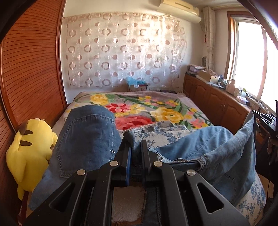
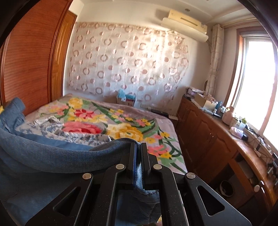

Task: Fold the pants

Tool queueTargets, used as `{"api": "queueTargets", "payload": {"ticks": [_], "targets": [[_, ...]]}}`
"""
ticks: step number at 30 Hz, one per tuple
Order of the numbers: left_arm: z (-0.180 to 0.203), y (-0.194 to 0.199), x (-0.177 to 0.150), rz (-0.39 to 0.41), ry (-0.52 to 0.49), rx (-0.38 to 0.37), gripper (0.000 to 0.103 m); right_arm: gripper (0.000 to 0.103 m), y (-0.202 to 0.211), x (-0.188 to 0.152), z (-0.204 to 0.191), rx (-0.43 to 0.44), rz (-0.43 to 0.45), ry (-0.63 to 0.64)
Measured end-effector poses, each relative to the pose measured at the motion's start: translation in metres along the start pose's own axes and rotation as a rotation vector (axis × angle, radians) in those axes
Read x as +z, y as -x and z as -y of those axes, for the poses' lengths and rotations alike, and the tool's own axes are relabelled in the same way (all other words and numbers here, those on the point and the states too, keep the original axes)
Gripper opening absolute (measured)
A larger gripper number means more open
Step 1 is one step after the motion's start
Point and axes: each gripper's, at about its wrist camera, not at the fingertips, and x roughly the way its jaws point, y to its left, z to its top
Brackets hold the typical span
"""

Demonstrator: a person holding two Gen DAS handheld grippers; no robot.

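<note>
Left tool (image 1: pixel 136 147) is clamping a bunched fold of the denim pants (image 1: pixel 90 137) — back pocket showing at its left. Right tool (image 2: pixel 138 153) is gripping another edge of the pants (image 2: pixel 52 156), fingers closed on fabric. The garment is hanging between both tools above the bed (image 1: pixel 156 111), beside a yellow plush toy (image 1: pixel 29 149).

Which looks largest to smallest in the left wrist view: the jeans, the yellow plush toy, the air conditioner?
1. Jeans, though they are nearest the camera, which enlarges them.
2. Yellow plush toy.
3. Air conditioner, far away and partly cut off, so its rank is unsure.
</note>
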Motion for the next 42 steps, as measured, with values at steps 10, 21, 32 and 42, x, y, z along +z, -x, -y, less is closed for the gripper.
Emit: {"api": "queueTargets", "payload": {"ticks": [10,21,32,42], "targets": [[-0.001,-0.036,-0.002,-0.077,-0.010,0.016,0.011,0.004,-0.080,0.028,-0.003,0.022,-0.142,0.055],[0.001,-0.048,0.008,-0.093,-0.019,0.001,0.014,0.004,-0.111,0.047,-0.001,0.025,-0.201,0.051],[0.002,-0.026,0.003,-0.080,-0.035,-0.010,0.070,0.013,-0.100,0.043,0.012,0.067,-0.202,-0.045],[0.047,-0.042,-0.008,-0.106,-0.122,-0.094,0.077,0.047,-0.061,0.037,0.005,0.178,-0.184,-0.063]]}}
